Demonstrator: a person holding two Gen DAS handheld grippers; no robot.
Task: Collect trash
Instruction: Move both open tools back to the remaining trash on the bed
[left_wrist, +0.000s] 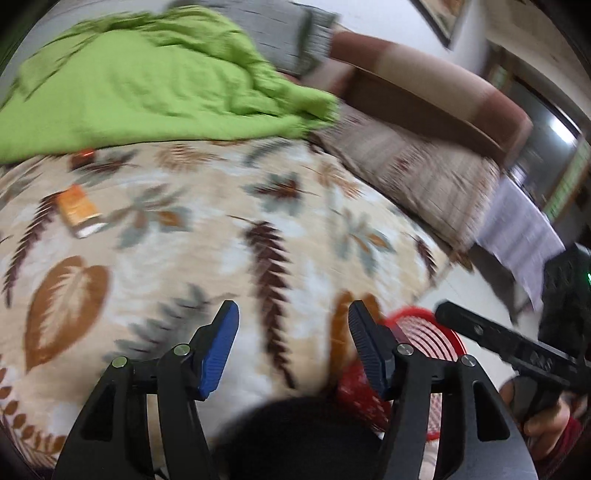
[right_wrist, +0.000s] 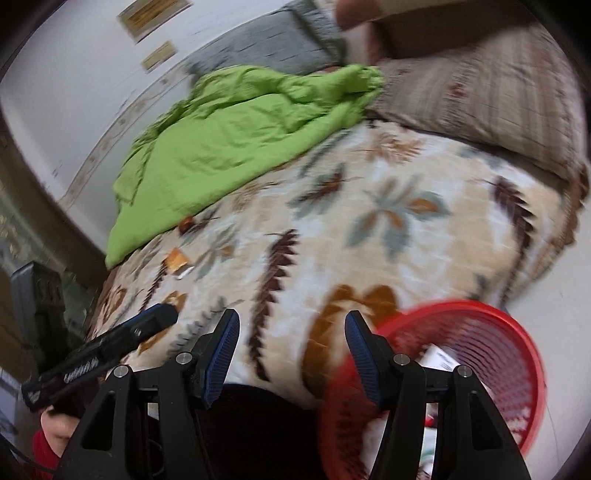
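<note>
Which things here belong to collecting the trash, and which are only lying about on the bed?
For the job:
- orange flat wrapper on the leaf-patterned bedspread
- small dark reddish scrap near the blanket's edge
- red plastic mesh basket, already holding paper
- left tongs and right tongs, both open and empty

Just lying about:
- crumpled green blanket
- brown striped pillow
- grey pillow

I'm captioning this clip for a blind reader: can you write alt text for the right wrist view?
An open, empty right gripper hangs over a bed with a leaf-patterned cover, beside a red mesh basket that holds some paper. An orange wrapper lies farther up the bed near a crumpled green blanket; the left gripper pokes in at lower left.
</note>
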